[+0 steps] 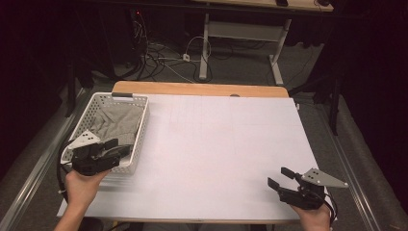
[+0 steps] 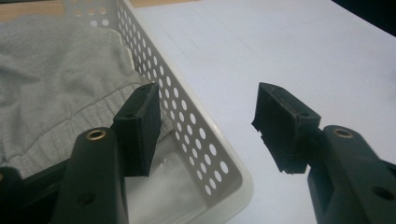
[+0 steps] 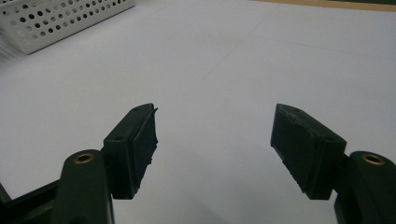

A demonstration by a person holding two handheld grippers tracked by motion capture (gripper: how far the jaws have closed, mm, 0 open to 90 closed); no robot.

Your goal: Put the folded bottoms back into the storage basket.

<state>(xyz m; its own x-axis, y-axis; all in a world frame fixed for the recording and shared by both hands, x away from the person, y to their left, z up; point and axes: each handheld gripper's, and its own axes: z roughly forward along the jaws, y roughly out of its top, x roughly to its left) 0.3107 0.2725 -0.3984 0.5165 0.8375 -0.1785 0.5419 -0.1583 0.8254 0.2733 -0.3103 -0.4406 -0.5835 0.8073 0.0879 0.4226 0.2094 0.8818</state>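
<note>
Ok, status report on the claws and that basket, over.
Left claw open, straddling basket wall. Right claw open, empty, over bare table. Grey cloth in basket. Nothing in the way.

Perforated white plastic basket, soft grey cloth, seemingly matt paper sheet

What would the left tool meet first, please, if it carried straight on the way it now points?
Probably the white basket: the left tool straddles its perforated side wall, one jaw inside above the grey cloth, the other outside. Depth is unclear.
</note>
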